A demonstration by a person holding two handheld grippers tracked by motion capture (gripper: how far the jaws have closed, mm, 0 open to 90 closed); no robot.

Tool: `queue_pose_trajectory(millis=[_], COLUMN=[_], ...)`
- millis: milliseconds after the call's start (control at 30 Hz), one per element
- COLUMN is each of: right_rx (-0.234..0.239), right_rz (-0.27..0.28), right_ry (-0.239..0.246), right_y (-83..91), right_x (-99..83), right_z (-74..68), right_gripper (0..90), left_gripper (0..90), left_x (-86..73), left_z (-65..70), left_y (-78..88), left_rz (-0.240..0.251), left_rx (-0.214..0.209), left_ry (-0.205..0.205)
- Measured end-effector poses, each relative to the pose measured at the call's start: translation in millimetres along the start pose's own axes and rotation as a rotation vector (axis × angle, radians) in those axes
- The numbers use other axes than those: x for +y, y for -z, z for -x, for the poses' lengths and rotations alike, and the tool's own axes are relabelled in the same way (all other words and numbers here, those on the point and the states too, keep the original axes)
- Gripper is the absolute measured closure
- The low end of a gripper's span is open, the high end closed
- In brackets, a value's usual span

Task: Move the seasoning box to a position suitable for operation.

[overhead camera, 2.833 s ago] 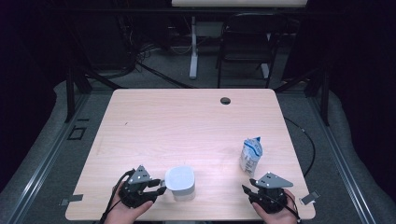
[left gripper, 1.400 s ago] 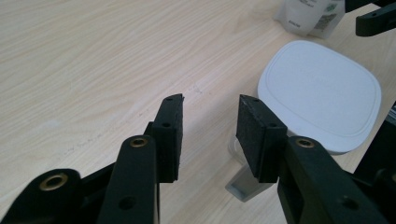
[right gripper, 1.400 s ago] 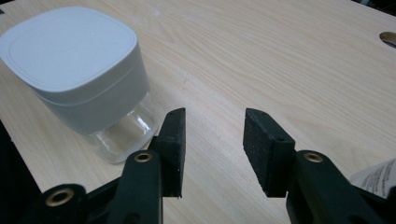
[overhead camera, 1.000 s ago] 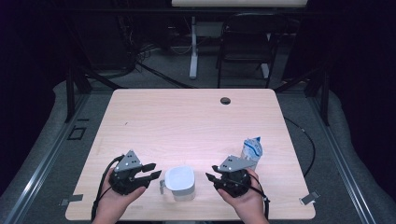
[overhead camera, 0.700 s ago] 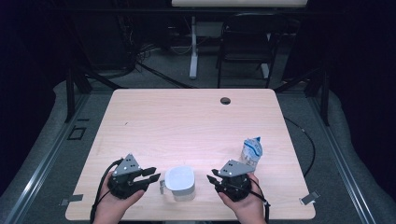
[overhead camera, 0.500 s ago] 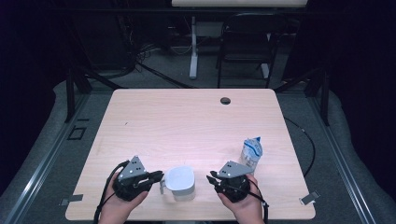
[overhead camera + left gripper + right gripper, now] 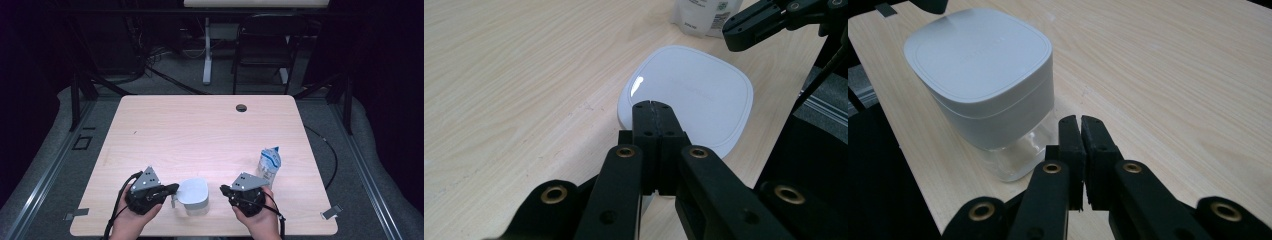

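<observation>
Resting on table (image 7: 200, 130): lidded container (image 7: 194, 192), carton (image 7: 270, 162) | both hand-held grippers pressed together | dark room

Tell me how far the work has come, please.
Nothing looks done yet: the lid sits on the jar and the carton stands apart. In hand: the left hand-held gripper, jaws shut, is at the lid's edge; the right hand-held gripper, shut, waits beside the jar. Gripping remains.

Dim lab or studio, bare wooden table (image 7: 200, 130), black drapes, cables on floor (image 7: 165, 55), folding chair (image 7: 262, 45)
</observation>
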State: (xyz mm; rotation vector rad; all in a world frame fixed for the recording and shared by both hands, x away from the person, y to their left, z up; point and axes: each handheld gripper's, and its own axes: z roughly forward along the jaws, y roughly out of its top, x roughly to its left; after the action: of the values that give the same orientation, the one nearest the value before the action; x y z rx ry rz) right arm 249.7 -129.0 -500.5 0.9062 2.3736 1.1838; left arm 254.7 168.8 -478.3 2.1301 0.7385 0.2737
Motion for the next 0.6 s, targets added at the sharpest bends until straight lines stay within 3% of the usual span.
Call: queue_pose_trajectory(millis=[167,433,600], right_rx=[0.024,0.037,0.055], right_rz=[0.015,-0.02,-0.014], right_ry=[-0.019,0.021,0.008], right_y=[0.2,-2.4,-2.5], right_x=[-0.1,2.0,3.7], right_z=[1.0,-2.5,-2.3], right_gripper=[90.0,90.0,87.2], left_gripper=[90.0,90.0,90.0], left_x=[1.0,0.1,0.0], left_z=[3.4,3.5,3.3], left_y=[-3.4,-2.8,-2.8], left_rz=[-0.002,-0.001,-0.002], left_rx=[0.006,0.006,0.008], left_ry=[-0.011,-0.007,-0.004])
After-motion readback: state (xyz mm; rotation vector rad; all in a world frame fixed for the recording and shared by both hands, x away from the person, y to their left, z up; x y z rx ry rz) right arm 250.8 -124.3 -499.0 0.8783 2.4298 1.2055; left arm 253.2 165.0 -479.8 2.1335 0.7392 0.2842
